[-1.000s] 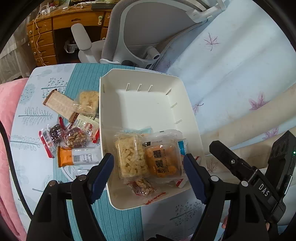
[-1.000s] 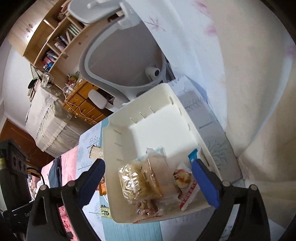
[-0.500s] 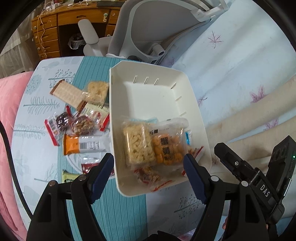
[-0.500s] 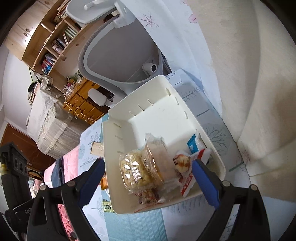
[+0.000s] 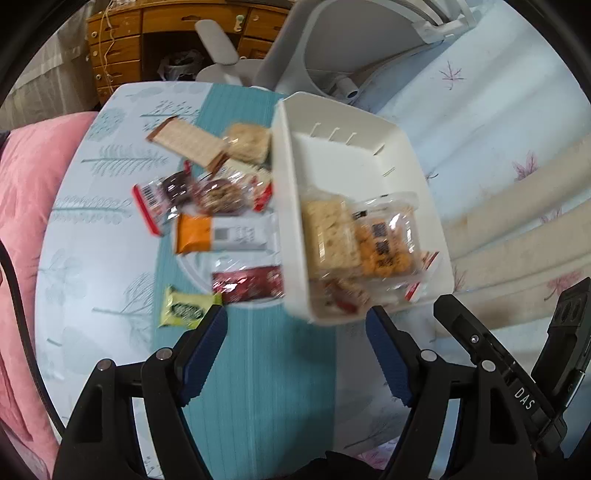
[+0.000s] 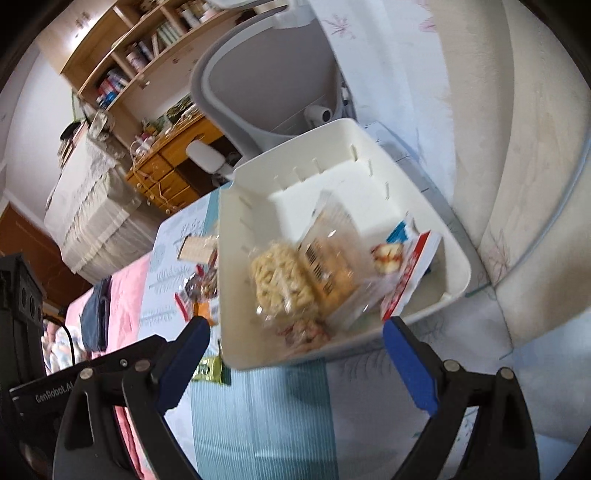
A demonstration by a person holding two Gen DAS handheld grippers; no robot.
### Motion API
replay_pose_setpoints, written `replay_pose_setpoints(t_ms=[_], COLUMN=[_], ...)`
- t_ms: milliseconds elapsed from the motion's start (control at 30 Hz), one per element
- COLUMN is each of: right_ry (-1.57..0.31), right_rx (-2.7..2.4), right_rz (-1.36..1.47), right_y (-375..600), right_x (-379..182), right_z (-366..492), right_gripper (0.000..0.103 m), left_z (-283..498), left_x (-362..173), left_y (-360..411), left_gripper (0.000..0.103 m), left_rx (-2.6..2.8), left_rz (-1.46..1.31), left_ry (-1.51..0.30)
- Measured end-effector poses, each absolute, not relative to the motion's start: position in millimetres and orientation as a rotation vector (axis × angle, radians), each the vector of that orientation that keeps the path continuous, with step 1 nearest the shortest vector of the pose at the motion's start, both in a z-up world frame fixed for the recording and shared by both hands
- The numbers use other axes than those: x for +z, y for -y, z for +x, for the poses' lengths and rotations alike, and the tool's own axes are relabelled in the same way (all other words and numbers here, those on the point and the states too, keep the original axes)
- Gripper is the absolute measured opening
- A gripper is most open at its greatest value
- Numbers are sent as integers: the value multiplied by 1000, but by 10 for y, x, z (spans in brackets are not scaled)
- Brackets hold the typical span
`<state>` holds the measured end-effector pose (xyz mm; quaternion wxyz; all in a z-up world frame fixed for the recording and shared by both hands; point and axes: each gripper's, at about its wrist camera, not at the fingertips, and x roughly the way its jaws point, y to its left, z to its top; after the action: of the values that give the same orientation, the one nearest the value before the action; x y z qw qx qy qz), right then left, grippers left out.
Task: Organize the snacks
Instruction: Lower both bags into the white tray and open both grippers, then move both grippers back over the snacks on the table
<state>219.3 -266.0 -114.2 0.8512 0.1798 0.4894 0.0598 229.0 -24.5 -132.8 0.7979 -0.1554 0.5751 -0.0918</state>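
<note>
A white bin (image 5: 373,162) (image 6: 258,199) stands on the table and holds several snack packs at its near end, among them a puffed rice bar (image 5: 328,232) (image 6: 282,280) and an orange cracker pack (image 5: 388,240). Loose snacks lie left of the bin: an orange-and-white bar (image 5: 221,236), a dark red pack (image 5: 251,282), a green-yellow pack (image 5: 184,310), a wafer pack (image 5: 184,140). My left gripper (image 5: 295,336) is open and empty, just short of the bin's near end. My right gripper (image 6: 295,354) is open and empty, also before the bin.
A grey office chair (image 5: 354,37) (image 6: 273,74) stands behind the table. A wooden desk with drawers (image 5: 147,33) is farther back. A pink cushion (image 5: 22,192) lies at the left. A floral bedsheet and cream pillows (image 5: 517,206) lie at the right.
Both grippers have drawn back from the bin, so more of the table and loose snacks shows. Both stay open and empty.
</note>
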Motion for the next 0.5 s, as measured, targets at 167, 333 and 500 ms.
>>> replay_pose_setpoints(t_ms=[167, 333, 500], right_ry=[-1039, -1020, -984], right_rx=[124, 106, 86], right_rz=[365, 378, 385], right_y=[2417, 2147, 1836], right_x=[-1157, -1115, -1023], right_z=[1996, 1801, 1638], right_gripper=[95, 95, 95], left_z=[2099, 1951, 1875], left_x=[-1342, -1307, -1190], left_y=[-50, -363, -667], left_gripper=[76, 76, 76], left_rx=[-193, -204, -231], left_rz=[-321, -286, -237], left_ry=[-1256, -1266, -1252])
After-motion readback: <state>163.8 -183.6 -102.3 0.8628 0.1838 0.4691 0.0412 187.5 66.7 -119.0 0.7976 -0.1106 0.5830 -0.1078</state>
